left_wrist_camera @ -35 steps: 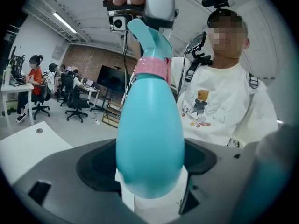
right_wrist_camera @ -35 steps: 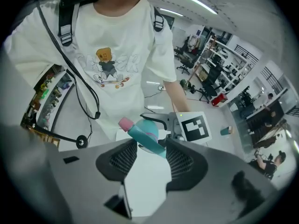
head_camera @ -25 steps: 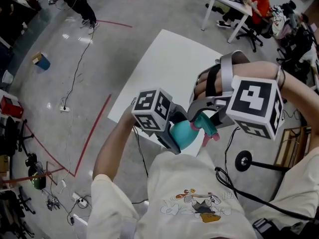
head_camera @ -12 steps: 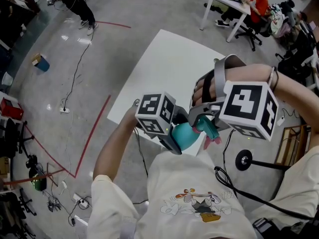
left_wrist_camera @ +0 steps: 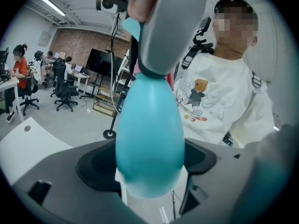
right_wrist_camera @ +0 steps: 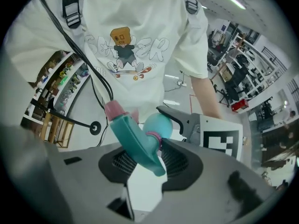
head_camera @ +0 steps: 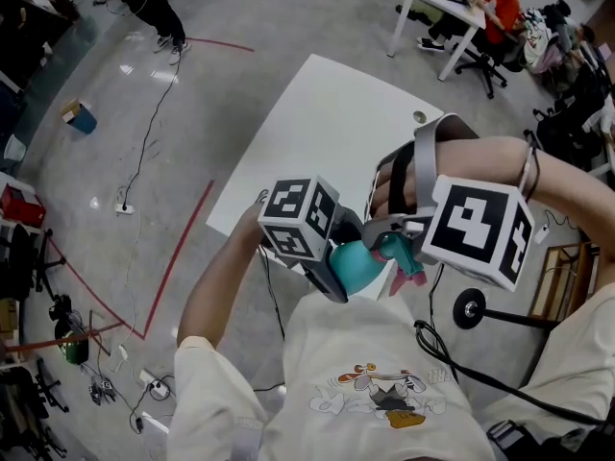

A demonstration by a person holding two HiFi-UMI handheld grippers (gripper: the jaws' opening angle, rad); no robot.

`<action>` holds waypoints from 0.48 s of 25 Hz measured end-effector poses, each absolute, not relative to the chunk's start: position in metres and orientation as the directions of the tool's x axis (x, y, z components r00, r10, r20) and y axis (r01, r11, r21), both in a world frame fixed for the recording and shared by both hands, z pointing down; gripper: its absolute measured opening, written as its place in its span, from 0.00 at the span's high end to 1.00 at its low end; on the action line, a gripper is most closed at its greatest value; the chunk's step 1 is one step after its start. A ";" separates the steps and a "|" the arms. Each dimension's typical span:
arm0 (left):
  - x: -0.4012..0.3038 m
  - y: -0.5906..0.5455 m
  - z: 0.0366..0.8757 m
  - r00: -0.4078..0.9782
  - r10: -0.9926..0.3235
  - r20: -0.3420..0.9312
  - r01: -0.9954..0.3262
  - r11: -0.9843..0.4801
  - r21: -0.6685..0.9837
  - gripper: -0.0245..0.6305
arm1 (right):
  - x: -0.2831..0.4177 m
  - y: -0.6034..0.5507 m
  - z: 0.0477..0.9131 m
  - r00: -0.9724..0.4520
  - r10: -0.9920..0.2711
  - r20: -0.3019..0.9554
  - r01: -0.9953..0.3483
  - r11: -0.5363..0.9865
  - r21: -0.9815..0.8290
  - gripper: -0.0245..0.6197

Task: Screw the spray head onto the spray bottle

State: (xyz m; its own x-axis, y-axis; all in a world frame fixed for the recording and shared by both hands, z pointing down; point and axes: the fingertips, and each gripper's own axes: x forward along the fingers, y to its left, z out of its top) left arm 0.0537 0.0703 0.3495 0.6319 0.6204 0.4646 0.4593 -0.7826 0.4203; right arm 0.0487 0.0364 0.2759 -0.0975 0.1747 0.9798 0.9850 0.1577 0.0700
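In the head view, both grippers are raised close to the person's chest, above the near edge of the table. My left gripper (head_camera: 336, 272) is shut on the teal spray bottle (head_camera: 357, 265), whose rounded body fills the left gripper view (left_wrist_camera: 149, 139). The teal spray head (head_camera: 399, 254) with its pink nozzle sits on the bottle's neck. My right gripper (head_camera: 389, 240) has its jaws closing around it. In the right gripper view the spray head (right_wrist_camera: 135, 141) lies slanted between the pads, its pink collar against the bottle (right_wrist_camera: 158, 124), and both pads touch it.
A white table (head_camera: 327, 123) stretches away in front. A black round stand base (head_camera: 469, 310) and cables lie on the grey floor to the right. Red tape lines (head_camera: 183, 248) mark the floor to the left. People sit at desks far off (head_camera: 495, 8).
My right gripper has turned and dropped slightly around the spray head. My left gripper and the bottle have shifted a little to the right.
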 end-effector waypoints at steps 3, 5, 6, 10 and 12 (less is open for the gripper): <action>0.054 0.070 0.350 0.629 0.616 0.475 0.459 -0.787 0.412 0.34 | 0.047 0.036 0.277 -0.103 0.158 0.982 0.985 0.155 0.079 0.75; 0.055 0.067 0.348 0.643 0.611 0.462 0.454 -0.790 0.412 0.34 | 0.047 0.033 0.276 -0.105 0.158 0.982 0.983 0.166 0.079 0.75; 0.056 0.064 0.347 0.651 0.603 0.461 0.448 -0.796 0.407 0.34 | 0.048 0.032 0.275 -0.105 0.158 0.982 0.982 0.174 0.077 0.75; 0.060 0.050 0.347 0.698 0.524 0.488 0.380 -0.849 0.368 0.34 | 0.053 0.026 0.270 -0.061 0.176 0.983 0.970 0.241 0.018 0.75; 0.063 0.041 0.348 0.735 0.452 0.506 0.305 -0.886 0.348 0.34 | 0.053 0.018 0.273 -0.084 0.167 0.982 0.961 0.273 0.036 0.75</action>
